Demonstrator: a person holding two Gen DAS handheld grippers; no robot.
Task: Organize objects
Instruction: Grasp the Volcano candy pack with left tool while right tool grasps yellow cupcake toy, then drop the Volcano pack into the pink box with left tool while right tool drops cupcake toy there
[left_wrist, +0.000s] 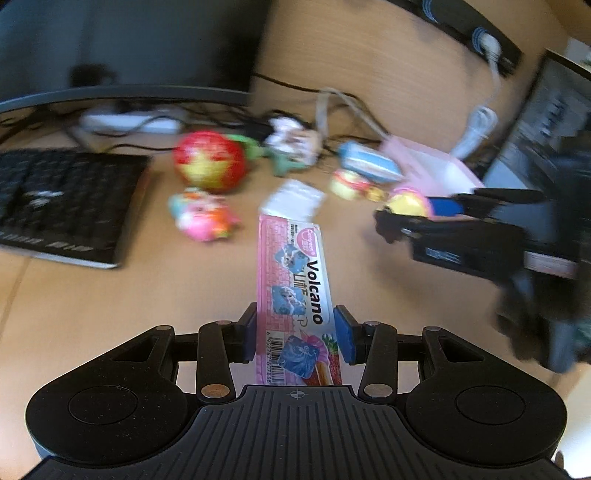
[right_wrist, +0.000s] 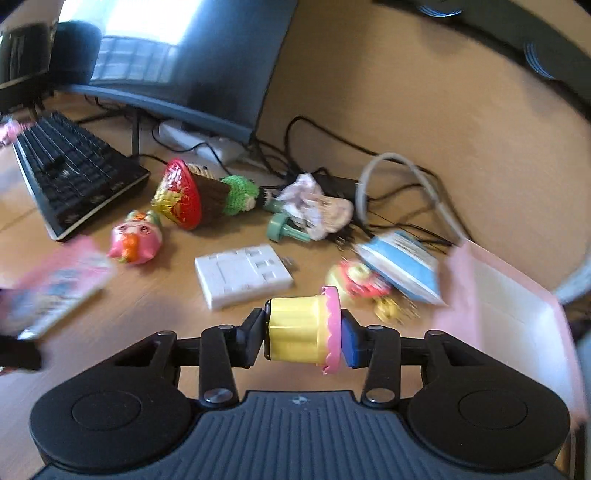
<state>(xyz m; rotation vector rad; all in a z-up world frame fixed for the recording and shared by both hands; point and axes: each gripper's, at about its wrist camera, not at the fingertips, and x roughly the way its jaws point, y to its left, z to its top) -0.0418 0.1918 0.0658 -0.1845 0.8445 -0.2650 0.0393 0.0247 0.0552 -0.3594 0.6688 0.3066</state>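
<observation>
The left gripper (left_wrist: 295, 334) is closed on a pink "Volcano" toothpaste box (left_wrist: 295, 291), its 2 blue pads pressed against the box's long sides near the barcode end; the box points away from the camera, above the wooden desk (left_wrist: 92, 302). The right gripper (right_wrist: 303, 328) is clamped on a yellow toy cupcake cup with a pink scalloped rim (right_wrist: 303, 326), held sideways between its pads, the pink rim against the right pad.

Taking the white plastic socket plate (right_wrist: 242, 275) as landmark: it lies flat on the desk just beyond the cupcake cup. Left of it lies a pink pig-like toy (right_wrist: 136, 238). Behind it to the left, a red-and-yellow woven basket toy (right_wrist: 179, 195) lies on its side, touching a green crocheted piece (right_wrist: 238, 194). Behind it to the right are a teal plastic knob (right_wrist: 282, 225) and a crumpled printed wrapper (right_wrist: 317, 206). To its right lie a small red-and-yellow toy (right_wrist: 354, 278) and a tilted blue-and-white box (right_wrist: 400, 266), with an open pink box (right_wrist: 517, 306) farther right. A black keyboard (right_wrist: 74, 173) sits well left of the plate, near a monitor (right_wrist: 184, 55).
</observation>
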